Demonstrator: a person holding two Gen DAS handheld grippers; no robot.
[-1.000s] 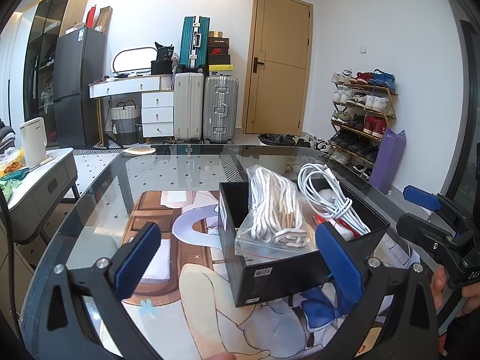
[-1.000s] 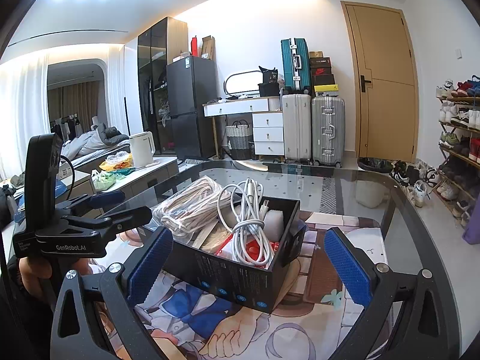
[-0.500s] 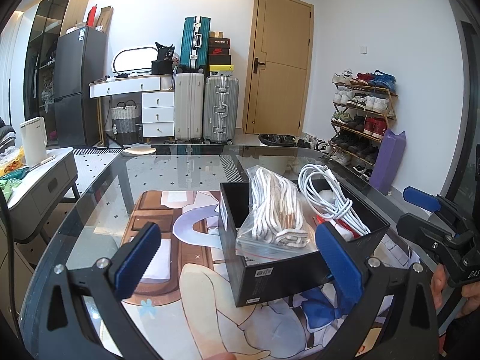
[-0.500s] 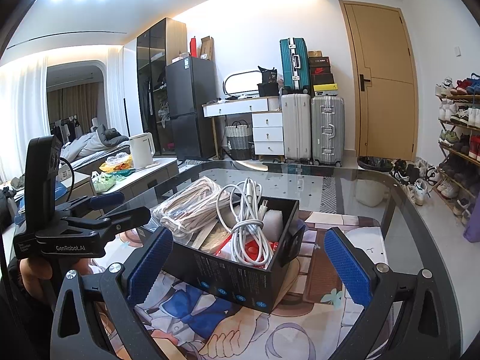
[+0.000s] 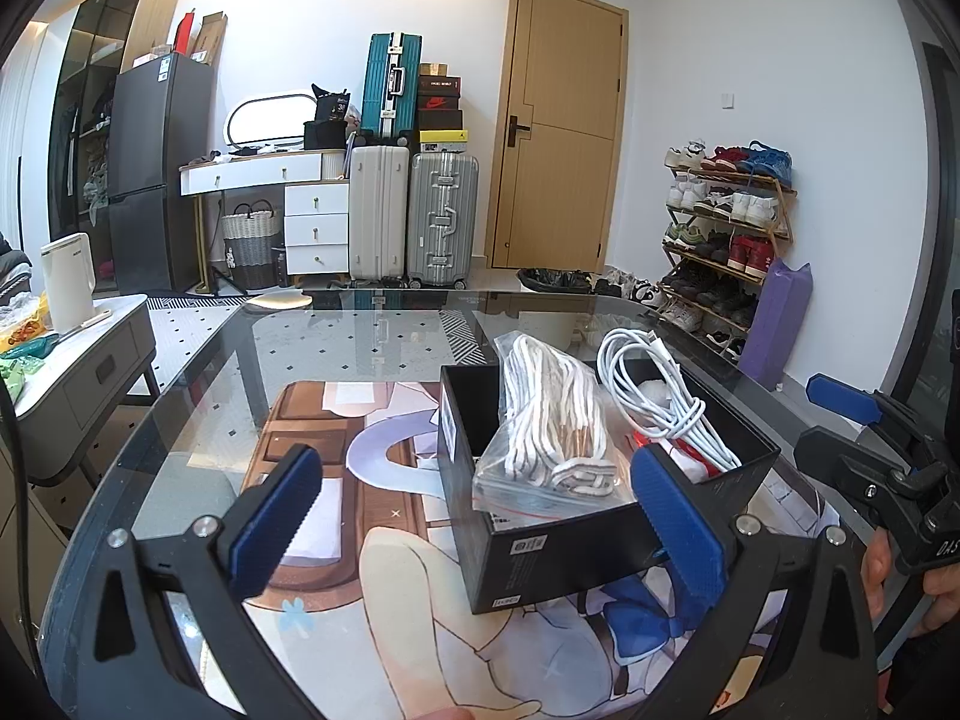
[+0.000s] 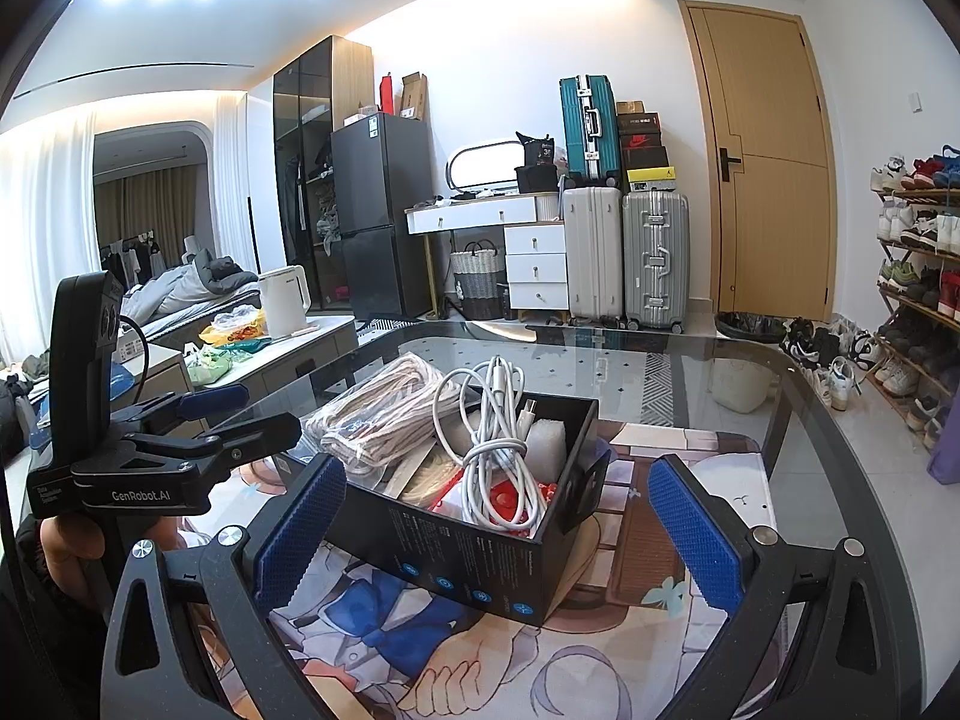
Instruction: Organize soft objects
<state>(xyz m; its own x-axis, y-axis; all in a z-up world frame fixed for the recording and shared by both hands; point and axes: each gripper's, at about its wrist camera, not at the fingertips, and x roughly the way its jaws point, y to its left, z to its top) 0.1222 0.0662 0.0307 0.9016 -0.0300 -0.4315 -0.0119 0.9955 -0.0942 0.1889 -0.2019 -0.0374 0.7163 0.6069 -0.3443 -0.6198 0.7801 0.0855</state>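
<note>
A: Report the state of both grippers.

B: The left gripper (image 5: 480, 516) is spread wide with nothing between its blue pads (image 5: 273, 516). The right gripper (image 6: 498, 525) is likewise spread wide and holds nothing. Both hover above the glass table (image 5: 360, 354), one on either side of the black box (image 5: 576, 540).

A: Locate the soft objects.

B: A clear bag of white cord (image 5: 555, 420) leans over the box's left end. A coiled white cable (image 5: 660, 402) lies to its right, inside the box. Under the cable sit a white foam piece (image 6: 547, 435) and red-and-white packaging (image 6: 510, 501). The box rests on a printed anime mat (image 5: 390, 570).
</note>
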